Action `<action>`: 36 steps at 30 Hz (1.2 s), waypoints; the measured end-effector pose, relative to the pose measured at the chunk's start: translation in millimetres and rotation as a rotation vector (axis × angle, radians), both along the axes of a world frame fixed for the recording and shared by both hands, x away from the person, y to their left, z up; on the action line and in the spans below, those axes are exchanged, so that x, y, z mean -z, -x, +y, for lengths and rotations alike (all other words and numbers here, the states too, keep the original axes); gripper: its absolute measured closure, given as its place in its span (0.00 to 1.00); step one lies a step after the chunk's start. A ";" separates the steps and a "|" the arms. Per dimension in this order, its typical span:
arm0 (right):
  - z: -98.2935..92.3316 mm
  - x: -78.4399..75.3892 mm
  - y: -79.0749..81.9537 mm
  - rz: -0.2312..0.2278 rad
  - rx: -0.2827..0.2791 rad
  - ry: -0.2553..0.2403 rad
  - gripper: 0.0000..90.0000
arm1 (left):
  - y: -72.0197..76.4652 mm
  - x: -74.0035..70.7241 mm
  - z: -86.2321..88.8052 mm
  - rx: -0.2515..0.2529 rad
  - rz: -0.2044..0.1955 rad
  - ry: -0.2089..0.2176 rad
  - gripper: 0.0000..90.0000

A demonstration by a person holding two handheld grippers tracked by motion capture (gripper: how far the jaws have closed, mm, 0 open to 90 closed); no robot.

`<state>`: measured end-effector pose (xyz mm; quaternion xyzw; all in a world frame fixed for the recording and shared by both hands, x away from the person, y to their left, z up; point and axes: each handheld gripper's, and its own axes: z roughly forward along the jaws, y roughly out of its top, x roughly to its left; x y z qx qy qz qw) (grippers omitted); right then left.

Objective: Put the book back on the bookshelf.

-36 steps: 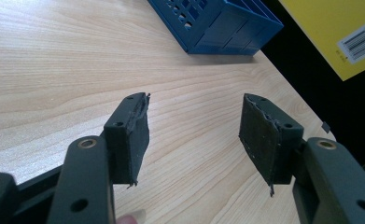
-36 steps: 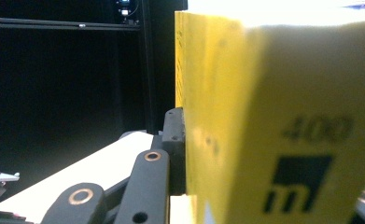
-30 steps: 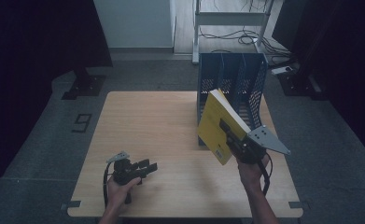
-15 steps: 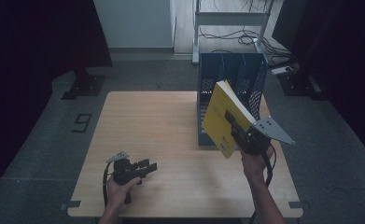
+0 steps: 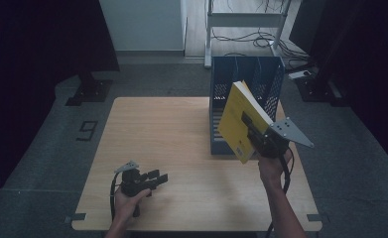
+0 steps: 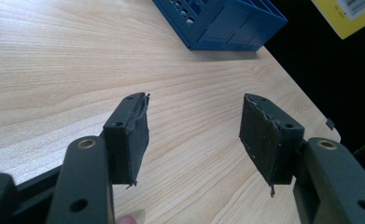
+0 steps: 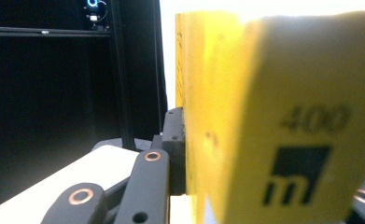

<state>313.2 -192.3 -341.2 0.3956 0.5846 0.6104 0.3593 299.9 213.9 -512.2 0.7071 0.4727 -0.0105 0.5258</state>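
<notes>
Behind the held yellow book [image 5: 237,119] stands a blue file rack [image 5: 268,79].

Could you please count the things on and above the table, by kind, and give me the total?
Yellow book, held above the table: 1
Blue file rack standing on the table: 1
Handheld grippers: 2, the left gripper and the right gripper
Total: 4

Light wood worktop [image 5: 166,134] in front of me, standing on grey floor [image 5: 47,148]. Blue slotted file rack [image 5: 246,82] upright at its far right part. My left gripper [image 5: 149,181] resting low at near left, fingers [image 6: 131,135] apart over bare wood.
</notes>
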 end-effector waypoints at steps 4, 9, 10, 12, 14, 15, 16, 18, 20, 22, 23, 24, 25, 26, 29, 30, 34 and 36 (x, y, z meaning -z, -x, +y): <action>-1.2 -3.7 -5.0 0.000 0.017 -0.003 0.83 | 0.2 -0.9 1.2 0.001 0.000 0.001 0.46; -1.0 -8.6 -10.1 -0.008 0.028 0.000 0.83 | 0.5 -1.3 1.3 0.004 0.002 0.000 0.46; -0.8 -9.0 -11.0 -0.009 0.030 0.001 0.83 | 0.5 -1.2 1.2 0.006 0.003 -0.002 0.46; 0.3 -9.4 -14.1 -0.008 0.035 0.005 0.83 | 0.6 -1.2 0.9 0.008 0.005 -0.003 0.46; 1.6 -9.0 -17.2 -0.002 0.038 0.008 0.83 | 0.6 -1.2 0.8 0.009 0.006 -0.004 0.46; 2.2 -8.5 -18.7 0.001 0.038 0.009 0.83 | 0.7 -1.3 0.9 0.007 0.003 -0.004 0.46; 3.0 -7.8 -20.4 0.004 0.039 0.009 0.83 | 0.9 -1.5 1.2 0.004 0.001 -0.004 0.46; 4.3 -5.8 -24.2 0.011 0.042 0.009 0.83 | 1.0 -2.0 2.3 -0.006 -0.006 0.001 0.46; 4.6 -5.3 -25.2 0.013 0.043 0.008 0.83 | 1.0 -2.1 2.7 -0.007 -0.007 0.001 0.46; 5.3 -3.6 -28.9 0.016 0.047 0.016 0.83 | 1.3 -2.3 3.3 -0.008 -0.007 0.001 0.46; 5.7 -3.0 -30.3 0.018 0.051 0.016 0.83 | 1.2 -2.3 3.4 -0.007 -0.006 0.001 0.46; 6.2 -1.9 -33.2 0.022 0.057 0.018 0.83 | 1.2 -2.2 3.3 -0.006 -0.005 0.001 0.46; 6.5 -1.0 -35.7 0.025 0.061 0.020 0.83 | 1.0 -1.9 3.0 -0.005 -0.005 0.000 0.46; 6.7 -0.1 -38.2 0.029 0.065 0.022 0.83 | 0.9 -1.7 2.8 -0.003 -0.002 -0.001 0.46; 6.9 2.7 -44.6 0.037 0.078 0.022 0.83 | 0.5 -0.8 1.9 0.000 0.002 -0.003 0.46; 6.8 3.8 -46.7 0.040 0.081 0.020 0.83 | 0.5 -0.6 2.0 -0.001 0.001 -0.006 0.46; 6.7 7.7 -54.2 0.050 0.089 0.016 0.83 | 0.6 -0.5 2.9 -0.015 -0.002 -0.006 0.46; 6.7 8.9 -57.1 0.055 0.088 0.012 0.83 | 1.3 -1.2 3.2 -0.029 -0.012 0.001 0.47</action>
